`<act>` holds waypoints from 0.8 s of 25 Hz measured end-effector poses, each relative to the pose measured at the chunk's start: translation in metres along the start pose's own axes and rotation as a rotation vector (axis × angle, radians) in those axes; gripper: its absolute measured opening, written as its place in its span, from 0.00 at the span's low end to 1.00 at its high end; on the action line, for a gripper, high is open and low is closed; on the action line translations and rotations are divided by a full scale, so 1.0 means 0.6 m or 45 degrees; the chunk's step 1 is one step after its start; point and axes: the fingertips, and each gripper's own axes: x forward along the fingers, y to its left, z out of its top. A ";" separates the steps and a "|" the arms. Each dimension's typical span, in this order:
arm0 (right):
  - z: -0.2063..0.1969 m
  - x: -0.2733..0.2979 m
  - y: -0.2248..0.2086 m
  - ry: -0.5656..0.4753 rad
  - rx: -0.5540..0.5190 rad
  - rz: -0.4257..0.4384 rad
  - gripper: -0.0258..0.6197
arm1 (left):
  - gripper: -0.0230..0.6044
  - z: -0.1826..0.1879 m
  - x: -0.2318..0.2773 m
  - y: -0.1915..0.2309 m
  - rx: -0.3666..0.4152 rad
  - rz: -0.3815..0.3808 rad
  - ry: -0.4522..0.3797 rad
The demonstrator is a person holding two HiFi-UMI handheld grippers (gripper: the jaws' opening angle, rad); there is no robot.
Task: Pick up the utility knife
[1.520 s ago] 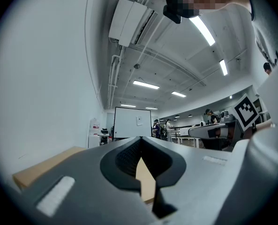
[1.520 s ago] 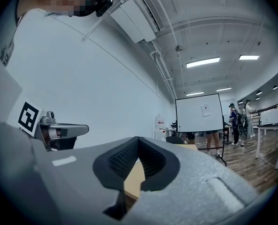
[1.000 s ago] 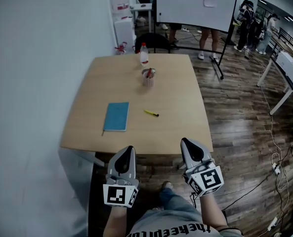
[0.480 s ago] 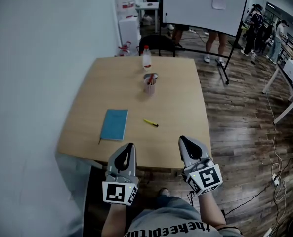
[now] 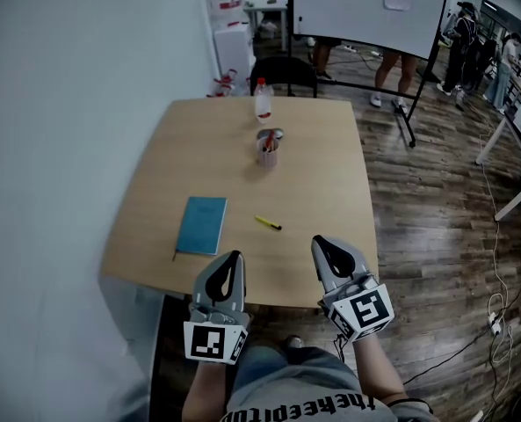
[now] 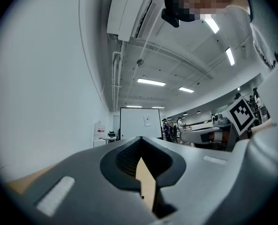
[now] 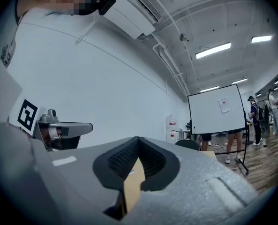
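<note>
The yellow-and-black utility knife [image 5: 268, 223] lies on the wooden table [image 5: 322, 174], right of a teal notebook [image 5: 202, 225]. My left gripper [image 5: 232, 258] hovers at the table's near edge, below the notebook, its jaws shut with nothing between them. My right gripper [image 5: 321, 244] hangs over the near right edge, just below and right of the knife, also shut and empty. In the left gripper view the left gripper [image 6: 139, 139] shows closed jaws with the tabletop beyond. The right gripper [image 7: 138, 140] looks the same in its own view.
A pink pen cup [image 5: 267, 150] and a clear bottle [image 5: 262, 99] stand at the table's far middle. A black chair [image 5: 282, 73] sits behind the table. A whiteboard on a stand [image 5: 365, 3] and several standing people are farther back. A white wall runs along the left.
Both grippers have moved forward towards the table's near edge, and the table now sits closer in the head view. The jaws stayed shut.
</note>
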 end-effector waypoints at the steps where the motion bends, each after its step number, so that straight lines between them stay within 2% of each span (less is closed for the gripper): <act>1: -0.002 0.003 -0.001 0.002 0.005 0.001 0.04 | 0.07 -0.002 0.002 0.001 0.003 -0.002 0.004; 5: -0.010 0.021 -0.002 0.025 0.009 -0.002 0.04 | 0.07 -0.010 0.014 0.017 -0.016 -0.013 0.019; 10: -0.027 0.052 -0.005 0.082 0.027 -0.029 0.04 | 0.07 -0.024 0.039 0.036 -0.020 -0.081 0.047; 20: -0.089 0.135 -0.022 0.303 0.127 -0.071 0.04 | 0.07 -0.038 0.086 0.086 -0.049 -0.180 0.046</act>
